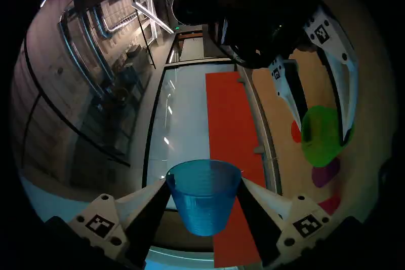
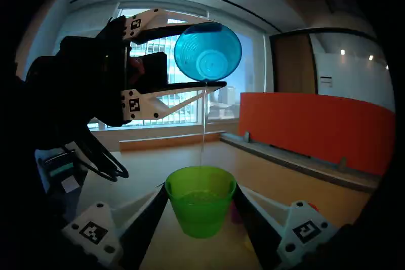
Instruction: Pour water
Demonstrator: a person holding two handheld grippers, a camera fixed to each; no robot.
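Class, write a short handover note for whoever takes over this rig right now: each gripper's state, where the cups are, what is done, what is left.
Left gripper: shut on the translucent blue plastic cup, tipped over above the other cup.
Right gripper: shut on the translucent green plastic cup, upright over the wooden table.
Done: pouring is under way; a thin stream of water falls into the green cup.
Left: finish the pour, then bring the blue cup upright.
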